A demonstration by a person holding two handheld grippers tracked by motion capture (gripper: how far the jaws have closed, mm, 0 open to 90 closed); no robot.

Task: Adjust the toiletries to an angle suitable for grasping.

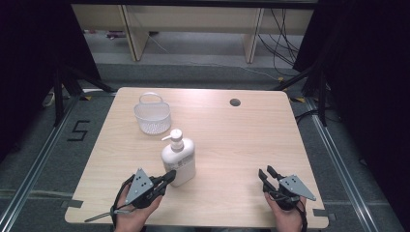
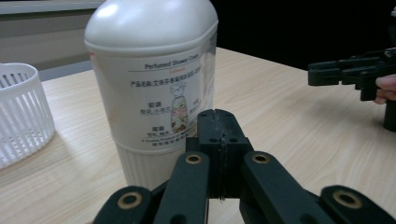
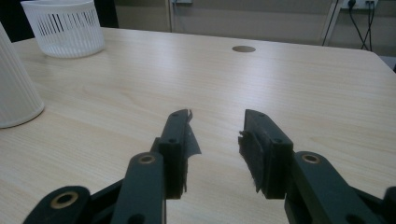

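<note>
High view: white pump bottle (image 1: 179, 162) upright on the table (image 1: 232, 140), left of centre and towards the near edge; white slotted basket (image 1: 153, 113) well apart behind it, near the far left corner; cable hole (image 1: 235, 102) near the far edge. Left gripper (image 1: 170, 176) at the near left, tips just beside the bottle's base, contact not resolvable from above. Right gripper (image 1: 267, 172) near the near right corner, well apart from the bottle, nothing between its jaws. Left gripper view: jaws pressed together, empty, closed tips in front of the bottle's (image 2: 154, 84) printed label, with its ribbed lower band right behind them; basket (image 2: 21, 112) at left, right gripper (image 2: 350, 74) far off at right; pump head cut off by the frame, so the top is judged from the high view alone. Right gripper view: jaws parted with a clear gap, holding nothing, the left pad's lining looking frayed; ribbed edge of the bottle (image 3: 16, 88) at far left, basket (image 3: 65, 28) beyond, cable hole (image 3: 243, 49) ahead. Handling, as judgement: stiff smooth plastic, likely slippery on the glossy shoulder, weight dependent on fill, not readable here; tall and narrow, so prone to tipping under a push low down. Best hold probably across the narrower sides at mid-body or on the ribbed band; pump neck too slender and likely to swivel.
</note>
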